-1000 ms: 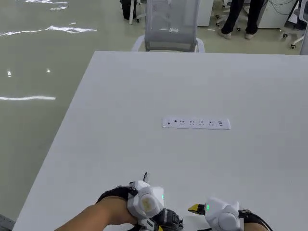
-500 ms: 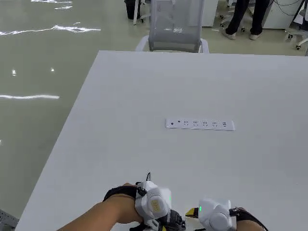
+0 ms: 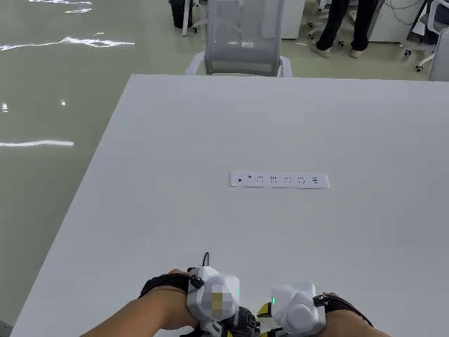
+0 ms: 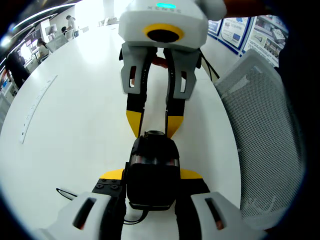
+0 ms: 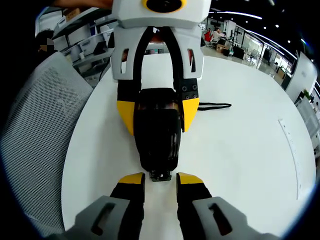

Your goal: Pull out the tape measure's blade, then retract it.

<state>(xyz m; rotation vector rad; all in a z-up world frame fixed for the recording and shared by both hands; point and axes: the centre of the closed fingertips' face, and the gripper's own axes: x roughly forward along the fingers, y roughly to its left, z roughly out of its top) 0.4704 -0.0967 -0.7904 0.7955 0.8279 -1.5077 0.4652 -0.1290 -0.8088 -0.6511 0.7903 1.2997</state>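
Gripping: left gripper [image 4: 152,175] clamps tape measure [image 4: 152,160], lower centre of its view | right gripper [image 5: 160,182] jaws flank blade hook [image 5: 160,175] (pinched or not, unclear) | progress: nothing pulled out yet; pull and retraction remain

Bright, even overhead light is washing the white desk [image 3: 280,126] almost shadowless, ceiling lamps are glaring in streaks off the glossy floor [image 3: 63,63], and both fisheye gripper views are bending the desk's edges while rendering the black tape measure [image 4: 152,172] dark but sharp.
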